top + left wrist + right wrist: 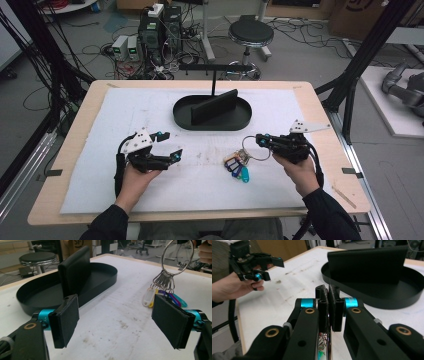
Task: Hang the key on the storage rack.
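Observation:
A bunch of keys with coloured plastic tags [237, 166] hangs from a large metal ring [249, 148] on the white mat, right of centre. My right gripper [259, 139] is shut on that ring, which stands upright while the tags [162, 295] rest on the mat. In the right gripper view the jaws press together on the thin ring [328, 302]. My left gripper [171, 145] is open and holds nothing, hovering left of the keys. Behind them sits a black oval tray [182, 118] with an upright black slab [215, 106] inside.
The white mat [150, 190] covers most of the wooden table [320, 115]. Beyond the far edge are a round stool [250, 34], computer boxes [159, 30] and loose cables on the floor. Black frame posts [365, 50] stand at the right.

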The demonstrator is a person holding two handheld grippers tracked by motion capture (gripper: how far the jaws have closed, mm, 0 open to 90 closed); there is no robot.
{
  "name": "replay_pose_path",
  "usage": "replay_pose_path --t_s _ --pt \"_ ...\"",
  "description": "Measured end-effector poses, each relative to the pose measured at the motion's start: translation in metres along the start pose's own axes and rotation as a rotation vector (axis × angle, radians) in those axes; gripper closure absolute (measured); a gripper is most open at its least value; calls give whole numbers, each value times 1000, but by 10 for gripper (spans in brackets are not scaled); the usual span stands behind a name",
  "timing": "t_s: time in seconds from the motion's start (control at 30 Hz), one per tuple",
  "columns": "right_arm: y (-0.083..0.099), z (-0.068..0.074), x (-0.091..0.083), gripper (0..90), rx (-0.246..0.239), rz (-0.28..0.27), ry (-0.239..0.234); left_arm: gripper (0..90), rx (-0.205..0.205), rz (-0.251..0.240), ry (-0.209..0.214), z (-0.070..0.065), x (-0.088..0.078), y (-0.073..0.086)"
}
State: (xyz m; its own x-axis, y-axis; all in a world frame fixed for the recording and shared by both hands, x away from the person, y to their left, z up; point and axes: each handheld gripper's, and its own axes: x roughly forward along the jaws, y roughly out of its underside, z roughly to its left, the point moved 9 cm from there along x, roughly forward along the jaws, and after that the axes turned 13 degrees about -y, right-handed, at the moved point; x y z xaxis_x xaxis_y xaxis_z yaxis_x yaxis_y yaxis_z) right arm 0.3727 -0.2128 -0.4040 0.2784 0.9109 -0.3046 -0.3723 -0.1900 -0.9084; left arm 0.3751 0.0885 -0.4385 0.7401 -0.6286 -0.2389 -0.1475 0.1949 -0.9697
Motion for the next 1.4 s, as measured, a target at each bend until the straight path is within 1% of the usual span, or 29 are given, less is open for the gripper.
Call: replay_pose_path --t_s 0.03,0.17,0.2,0.53,0.67,0.73,0.9,1.03,1.13,1.23,1.4 --pt "-2 1 0 874 -4 -2 -6 221 2 -4 12 -3 1 -2" --pt "-10 6 -1 875 -25 -7 -26 221 9 -20 39 -10 5 -12" --pt "-12 7 -1 874 -32 -8 -29 221 5 -26 46 -13 7 -14" --pt "-25 13 0 874 -63 -12 -61 234 35 -52 137 -35 17 -32" --pt "-29 17 2 875 -74 -13 -83 252 26 -71 184 -44 21 -42" --pt "-32 20 3 875 -85 -12 -95 266 34 -81 211 -50 23 -47" --pt "-37 28 8 875 -108 -6 -135 300 38 -96 275 -67 29 -59" --pt "-40 34 13 875 -122 2 -157 324 57 -81 301 -78 34 -62" --pt "-41 38 15 875 -128 3 -174 324 65 -80 313 -85 38 -64" --pt "-41 41 17 875 -131 8 -189 337 65 -79 329 -92 42 -66" --pt "-40 46 19 875 -139 12 -213 390 72 -79 350 -99 46 -68"
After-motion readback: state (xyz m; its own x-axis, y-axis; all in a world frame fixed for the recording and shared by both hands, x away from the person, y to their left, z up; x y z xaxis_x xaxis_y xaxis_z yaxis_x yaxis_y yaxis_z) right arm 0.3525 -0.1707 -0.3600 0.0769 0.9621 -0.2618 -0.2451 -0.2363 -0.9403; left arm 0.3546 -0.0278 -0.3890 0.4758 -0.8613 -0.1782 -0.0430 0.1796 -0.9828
